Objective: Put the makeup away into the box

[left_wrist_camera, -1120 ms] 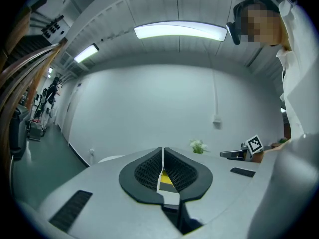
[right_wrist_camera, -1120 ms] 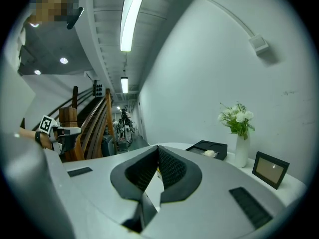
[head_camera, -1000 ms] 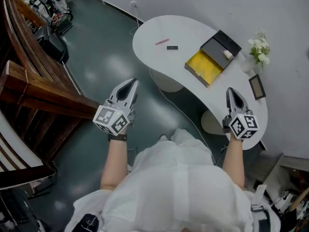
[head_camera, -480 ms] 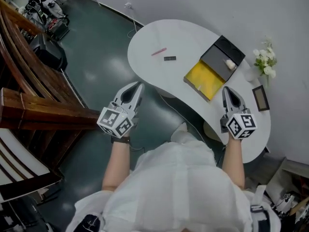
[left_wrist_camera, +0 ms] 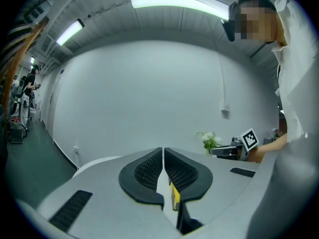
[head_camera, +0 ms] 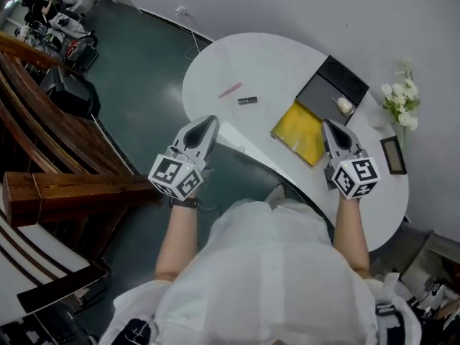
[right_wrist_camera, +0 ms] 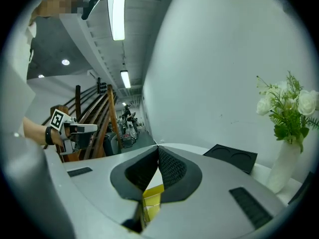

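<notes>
A curved white worktop (head_camera: 287, 56) carries an open box (head_camera: 302, 131), its yellow half at the near edge and its black half toward the far edge. The left gripper (head_camera: 208, 122) hangs just off the near edge, fingers pressed together on nothing. The right gripper (head_camera: 330, 126), beside the yellow half, is likewise closed and empty. Near the left end lie a pink pencil (head_camera: 230, 90) and a black makeup tube (head_camera: 247, 100), outside the box. A small cream piece (head_camera: 346, 106) sits in the black half.

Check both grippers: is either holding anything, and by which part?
Nothing is held: the left gripper and the right gripper both have their jaws shut together with nothing between them.
</notes>
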`<state>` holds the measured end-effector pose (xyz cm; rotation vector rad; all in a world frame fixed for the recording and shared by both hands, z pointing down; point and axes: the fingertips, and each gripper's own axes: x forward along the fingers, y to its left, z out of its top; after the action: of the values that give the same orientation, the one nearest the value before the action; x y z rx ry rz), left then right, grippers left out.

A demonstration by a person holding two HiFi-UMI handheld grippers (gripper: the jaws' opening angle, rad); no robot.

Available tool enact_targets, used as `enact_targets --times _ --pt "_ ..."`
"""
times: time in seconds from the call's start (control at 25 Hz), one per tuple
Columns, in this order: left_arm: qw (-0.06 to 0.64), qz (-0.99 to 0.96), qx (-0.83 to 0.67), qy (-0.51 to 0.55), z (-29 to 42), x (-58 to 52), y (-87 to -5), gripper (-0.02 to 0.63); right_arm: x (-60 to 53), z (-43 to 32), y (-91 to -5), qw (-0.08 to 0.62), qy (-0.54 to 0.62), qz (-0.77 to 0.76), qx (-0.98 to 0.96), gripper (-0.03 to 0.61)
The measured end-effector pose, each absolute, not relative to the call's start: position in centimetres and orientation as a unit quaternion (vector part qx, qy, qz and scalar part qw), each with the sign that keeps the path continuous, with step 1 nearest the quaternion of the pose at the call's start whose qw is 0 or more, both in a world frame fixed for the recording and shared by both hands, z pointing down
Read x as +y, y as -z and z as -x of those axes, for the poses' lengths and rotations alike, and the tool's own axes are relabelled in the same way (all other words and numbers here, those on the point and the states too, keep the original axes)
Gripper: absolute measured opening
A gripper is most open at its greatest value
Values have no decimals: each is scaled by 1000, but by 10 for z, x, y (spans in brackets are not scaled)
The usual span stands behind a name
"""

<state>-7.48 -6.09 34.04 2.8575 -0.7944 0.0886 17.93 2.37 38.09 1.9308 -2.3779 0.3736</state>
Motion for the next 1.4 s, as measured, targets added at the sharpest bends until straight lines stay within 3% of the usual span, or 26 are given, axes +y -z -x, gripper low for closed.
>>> enact_targets --times 0.56,1.4 --pt "85 -974 -205 -39 42 -151 -353 26 -36 -175 -383 37 -127 -649 -749 9" --pt "109 -986 -87 -86 50 -257 -407 26 -174 -74 -443 193 -152 -548 -800 12"
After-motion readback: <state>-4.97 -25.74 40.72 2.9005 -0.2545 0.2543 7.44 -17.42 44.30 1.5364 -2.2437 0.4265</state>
